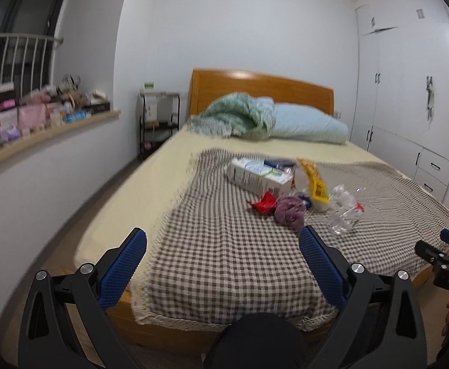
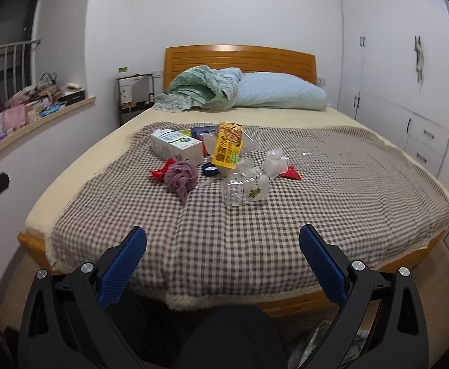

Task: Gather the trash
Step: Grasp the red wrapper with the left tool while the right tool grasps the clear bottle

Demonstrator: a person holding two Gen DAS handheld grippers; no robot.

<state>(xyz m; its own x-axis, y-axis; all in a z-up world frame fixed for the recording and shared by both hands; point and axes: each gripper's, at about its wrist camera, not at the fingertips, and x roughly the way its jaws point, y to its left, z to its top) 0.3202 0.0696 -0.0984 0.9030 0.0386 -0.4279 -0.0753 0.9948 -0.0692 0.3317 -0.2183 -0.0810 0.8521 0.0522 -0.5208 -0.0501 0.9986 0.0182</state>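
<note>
A heap of trash lies on the checked blanket [image 2: 255,233] in the middle of the bed. It holds a white carton [image 2: 176,146], a yellow snack bag [image 2: 227,146], a crushed clear bottle [image 2: 244,189], a purple cloth ball [image 2: 181,176], a red wrapper [image 2: 160,172] and a blue tape ring [image 2: 209,169]. The left wrist view shows the same carton [image 1: 260,176], yellow bag [image 1: 315,184], purple ball [image 1: 290,212] and clear bottle [image 1: 344,218]. My left gripper [image 1: 223,241] and my right gripper [image 2: 223,241] hang open and empty over the foot of the bed, well short of the pile.
A pale blue pillow [image 2: 281,95] and a green blanket [image 2: 203,89] lie against the wooden headboard [image 2: 240,57]. White wardrobes [image 2: 409,77] line the right wall, a cluttered sill [image 2: 24,107] runs along the left, and a black bedside rack [image 2: 133,92] stands by the headboard.
</note>
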